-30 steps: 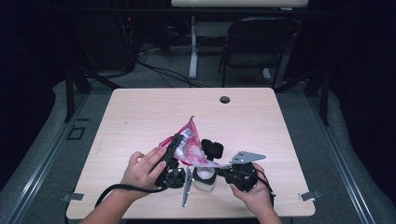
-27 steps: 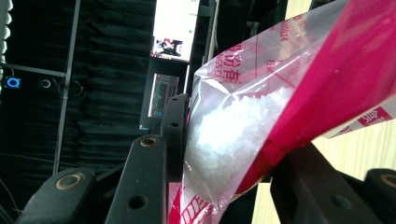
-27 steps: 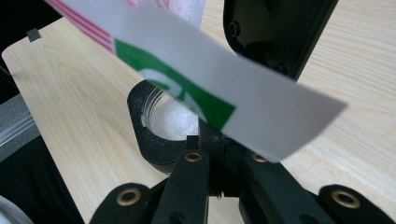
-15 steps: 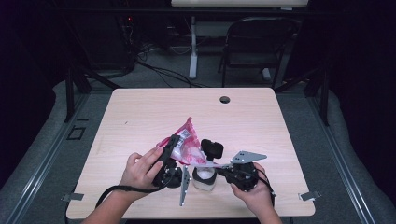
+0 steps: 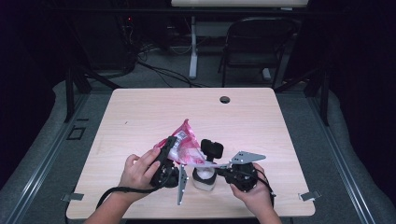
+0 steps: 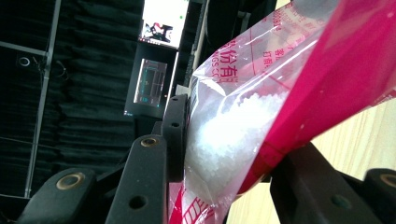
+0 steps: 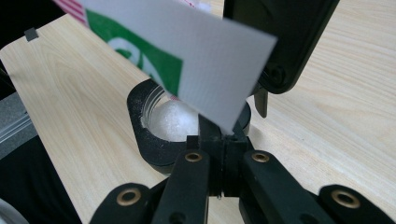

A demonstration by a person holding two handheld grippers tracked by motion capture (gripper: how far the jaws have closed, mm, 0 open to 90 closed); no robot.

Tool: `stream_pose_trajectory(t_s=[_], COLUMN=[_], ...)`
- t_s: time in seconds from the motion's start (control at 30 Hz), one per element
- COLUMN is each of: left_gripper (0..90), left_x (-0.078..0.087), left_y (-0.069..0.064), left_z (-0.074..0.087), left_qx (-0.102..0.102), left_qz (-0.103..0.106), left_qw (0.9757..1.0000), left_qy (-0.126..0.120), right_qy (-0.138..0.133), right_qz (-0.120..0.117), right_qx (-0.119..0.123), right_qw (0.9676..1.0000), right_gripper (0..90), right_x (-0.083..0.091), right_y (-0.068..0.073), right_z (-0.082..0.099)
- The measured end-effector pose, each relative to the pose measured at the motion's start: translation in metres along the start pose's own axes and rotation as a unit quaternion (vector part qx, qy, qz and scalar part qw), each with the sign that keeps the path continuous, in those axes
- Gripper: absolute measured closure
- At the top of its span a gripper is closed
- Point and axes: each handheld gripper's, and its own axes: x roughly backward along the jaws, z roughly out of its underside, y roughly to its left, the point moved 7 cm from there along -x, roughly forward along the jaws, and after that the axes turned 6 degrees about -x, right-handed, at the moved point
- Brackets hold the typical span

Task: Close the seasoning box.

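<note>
A pink and clear bag (image 5: 184, 142) of white granules (image 6: 233, 135) hangs tilted over the table's near middle. My left gripper (image 5: 168, 156) is shut on the bag (image 6: 327, 70), one jaw pressing each side. My right gripper (image 7: 219, 137) is shut on the bag's white and green printed corner (image 7: 187, 60). Below that corner stands a small jar (image 5: 204, 181) with a black rim (image 7: 140, 121), part filled with white granules (image 7: 175, 121). Its black flip lid (image 7: 280, 37) stands open behind it. In the high view my right gripper (image 5: 217, 168) sits just right of the jar.
The wooden table (image 5: 140, 112) has a round cable hole (image 5: 224, 99) near its far edge. A dark chair (image 5: 254, 51) and a desk leg (image 5: 193, 51) stand beyond it. Cables trail from both grippers off the table's near edge.
The left hand and the bag have shifted very slightly. The right hand and the jar have stayed where they were.
</note>
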Motion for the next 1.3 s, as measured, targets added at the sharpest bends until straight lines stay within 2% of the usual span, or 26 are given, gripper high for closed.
stream_pose_trajectory(t_s=[0.27, 1.3], left_gripper=[67.0, 67.1], left_x=[-0.0008, -0.0010], left_y=[-0.0027, -0.0038], left_z=[0.0030, 0.0059], left_qx=[0.007, 0.012], left_qz=[0.004, 0.005], left_qw=[1.0000, 0.9999], left_qy=[0.004, 0.006], right_qy=[-0.001, -0.002], right_qz=[0.000, -0.001], right_qx=[0.000, 0.001], right_qw=[1.0000, 1.0000], right_gripper=[90.0, 90.0], right_x=[0.0009, 0.0011], right_y=[0.0005, 0.0011], right_z=[-0.0006, -0.0009])
